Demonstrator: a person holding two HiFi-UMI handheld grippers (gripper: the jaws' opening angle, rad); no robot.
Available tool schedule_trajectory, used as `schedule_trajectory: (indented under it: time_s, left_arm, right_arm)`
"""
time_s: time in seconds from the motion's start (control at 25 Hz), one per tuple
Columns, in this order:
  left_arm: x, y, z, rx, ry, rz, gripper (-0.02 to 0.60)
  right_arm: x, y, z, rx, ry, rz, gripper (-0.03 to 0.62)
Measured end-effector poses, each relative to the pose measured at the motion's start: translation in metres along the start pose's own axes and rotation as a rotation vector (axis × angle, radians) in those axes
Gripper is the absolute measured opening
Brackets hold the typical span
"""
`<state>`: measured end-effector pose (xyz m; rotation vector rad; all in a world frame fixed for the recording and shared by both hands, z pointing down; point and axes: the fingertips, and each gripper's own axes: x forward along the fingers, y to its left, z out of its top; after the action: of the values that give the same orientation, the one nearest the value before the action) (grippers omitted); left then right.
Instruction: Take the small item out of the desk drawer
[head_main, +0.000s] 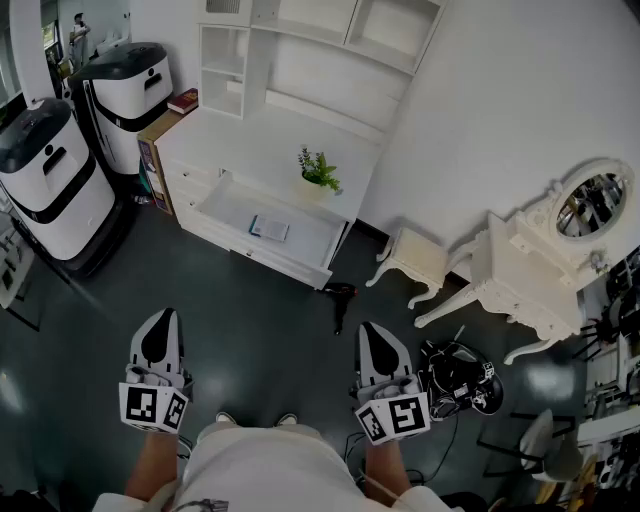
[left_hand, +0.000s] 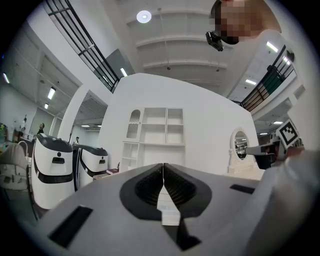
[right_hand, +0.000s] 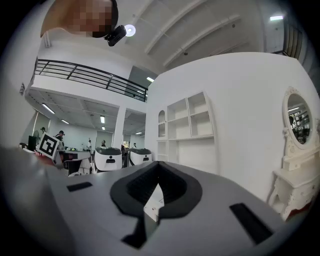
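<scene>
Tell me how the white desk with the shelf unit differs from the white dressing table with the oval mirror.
The white desk with the shelf unit is boxy and straight-edged; the white dressing table with the oval mirror stands on curved legs. The desk has its drawer pulled open, a small flat item inside; the dressing table shows none open. Both are white.
</scene>
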<state>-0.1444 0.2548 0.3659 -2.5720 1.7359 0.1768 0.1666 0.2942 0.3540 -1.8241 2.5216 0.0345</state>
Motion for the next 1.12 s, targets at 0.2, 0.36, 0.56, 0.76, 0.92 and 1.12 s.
schedule_trajectory:
  time_s: [0.2, 0.36, 0.56, 0.76, 0.92, 1.12]
  left_arm:
    - [0.001, 0.003, 0.001, 0.001, -0.003, -0.007, 0.017]
    - [0.002, 0.002, 0.000, 0.000, 0.002, -0.007, 0.017]
    - [0.002, 0.002, -0.003, -0.001, 0.009, -0.002, 0.017]
    - [0.006, 0.000, -0.005, -0.005, 0.016, 0.005, 0.017]
    - [0.008, -0.004, -0.005, -0.004, 0.015, 0.009, 0.017]
    - [0.013, -0.014, -0.005, 0.003, 0.009, 0.009, 0.017]
  right_arm:
    - [0.001, 0.004, 0.000, -0.001, 0.000, -0.003, 0.009]
    - [0.002, 0.003, -0.001, -0.001, 0.003, -0.003, 0.009]
    - [0.003, 0.001, -0.004, -0.005, 0.011, 0.001, 0.009]
    - [0.007, -0.005, -0.004, 0.013, 0.002, 0.015, 0.009]
    - [0.007, -0.014, -0.004, 0.000, 0.002, 0.020, 0.011]
    - [0.007, -0.031, -0.003, -0.063, 0.014, 0.046, 0.226]
